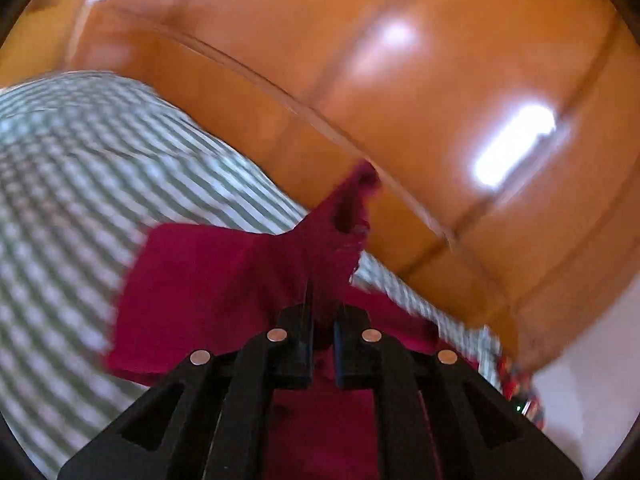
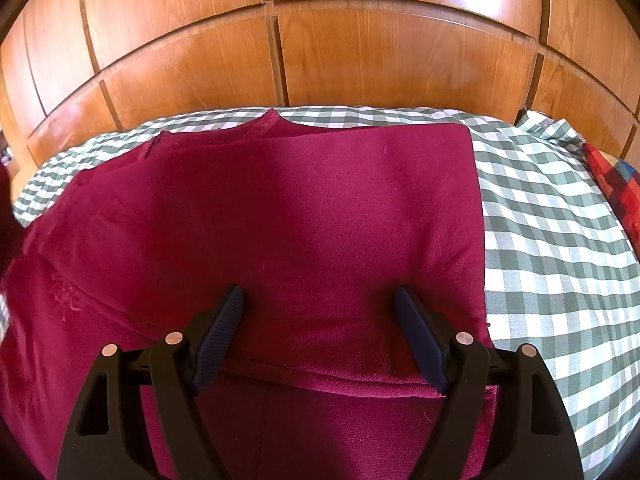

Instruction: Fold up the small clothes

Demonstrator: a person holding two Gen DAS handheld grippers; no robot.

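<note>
Two grippers are being worked over a crimson garment point(image 2: 280, 216) that is lying on a green-and-white checked bedcover point(image 2: 552, 240), with a wooden panelled wall point(image 2: 360, 52) standing at the far side.

The left gripper point(image 1: 322, 320) is being held with its fingers drawn tightly together, and a raised fold of the crimson cloth point(image 1: 332, 236) is being pinched between them; the fabric is being lifted off the bedcover point(image 1: 80, 168), with a flat part of it trailing down to the left. That view is being blurred by motion, so finer detail cannot be told.

The right gripper point(image 2: 319, 308) is being held with its fingers wide apart, nothing being gripped between them. It is being kept just above the near part of the garment, where a folded layer with a straight right edge is lying on top of another layer. A seamed edge point(image 2: 256, 130) is being shown at the far side of the cloth. At the far right, a red patterned cloth point(image 2: 612, 184) is being glimpsed beside the bedcover.
</note>
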